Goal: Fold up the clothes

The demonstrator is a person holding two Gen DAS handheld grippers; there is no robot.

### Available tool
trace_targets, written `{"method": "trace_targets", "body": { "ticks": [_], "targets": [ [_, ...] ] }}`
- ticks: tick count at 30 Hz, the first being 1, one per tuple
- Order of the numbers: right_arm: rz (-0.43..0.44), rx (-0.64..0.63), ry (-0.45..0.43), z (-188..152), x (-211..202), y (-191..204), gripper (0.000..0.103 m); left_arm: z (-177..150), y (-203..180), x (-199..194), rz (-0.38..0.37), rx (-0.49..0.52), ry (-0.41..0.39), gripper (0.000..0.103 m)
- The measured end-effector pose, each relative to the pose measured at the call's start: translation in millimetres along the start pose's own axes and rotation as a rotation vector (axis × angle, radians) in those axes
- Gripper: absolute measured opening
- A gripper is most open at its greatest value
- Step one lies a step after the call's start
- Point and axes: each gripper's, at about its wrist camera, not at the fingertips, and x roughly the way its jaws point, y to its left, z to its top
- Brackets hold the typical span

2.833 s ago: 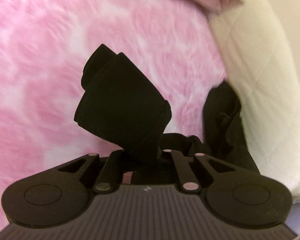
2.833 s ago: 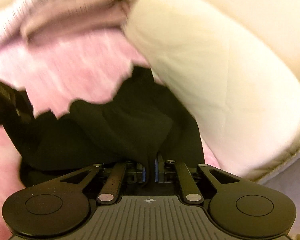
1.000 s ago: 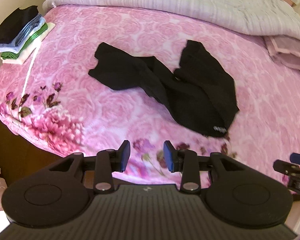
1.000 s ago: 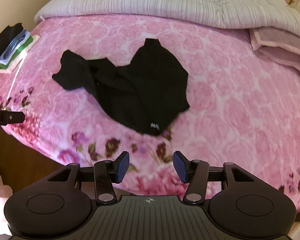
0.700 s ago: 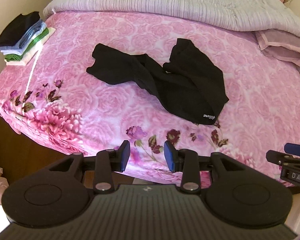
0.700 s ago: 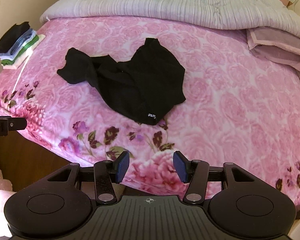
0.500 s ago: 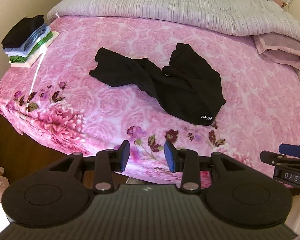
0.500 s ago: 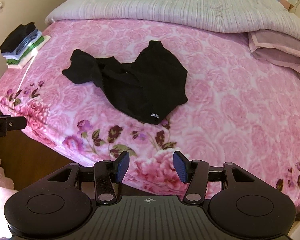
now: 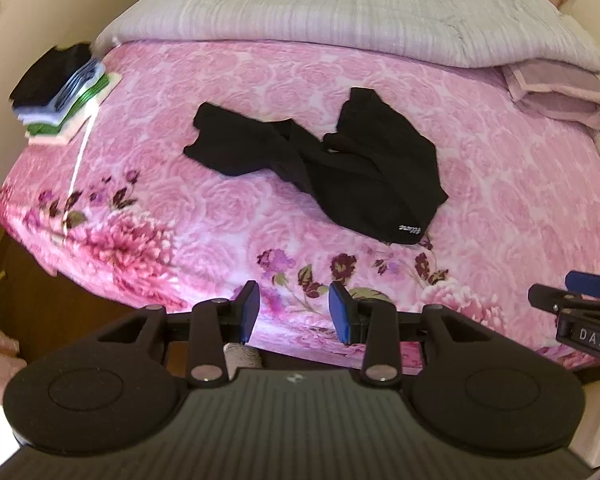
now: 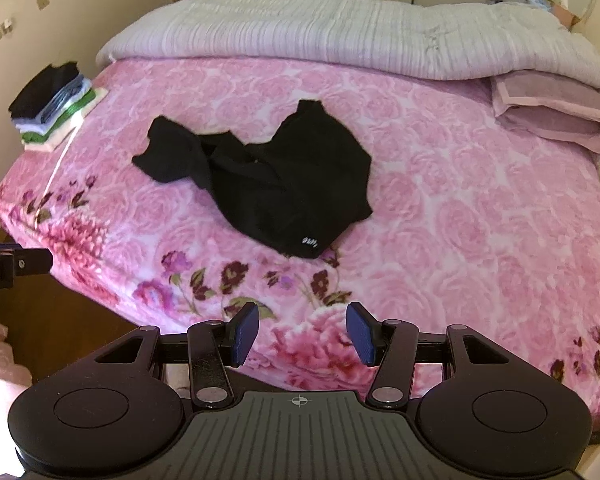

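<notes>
Lying crumpled: soft black garment (image 9: 332,176)

bed cover (image 9: 520,184): pink, rose print, dark flowers at near edge
quilt (image 9: 340,12): pale grey striped, bunched at far end
folded blanket (image 10: 556,112): mauve, far right corner

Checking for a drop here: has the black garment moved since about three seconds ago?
Yes. Then it hung in both grippers; now it lies crumpled on the pink blanket, the black garment well clear of both open grippers.

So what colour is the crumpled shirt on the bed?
The crumpled shirt is black with tiny white lettering near its hem, clearest in the right wrist view.
</notes>
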Motion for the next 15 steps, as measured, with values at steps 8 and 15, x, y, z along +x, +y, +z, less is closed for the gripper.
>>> {"method": "trace_targets", "body": {
  "ticks": [8,15],
  "targets": [
    [-0.028,0.052,-0.042,4.7,-6.4,-7.5,0.052,11.9,-23.0,1.6,-0.050,0.083,-0.033,0.035],
    [-0.041,0.019,-0.056,20.1,-2.1,7.5,0.052,22.9,1.1,14.1,-0.050,0.046,-0.025,0.035]
  ]
}}
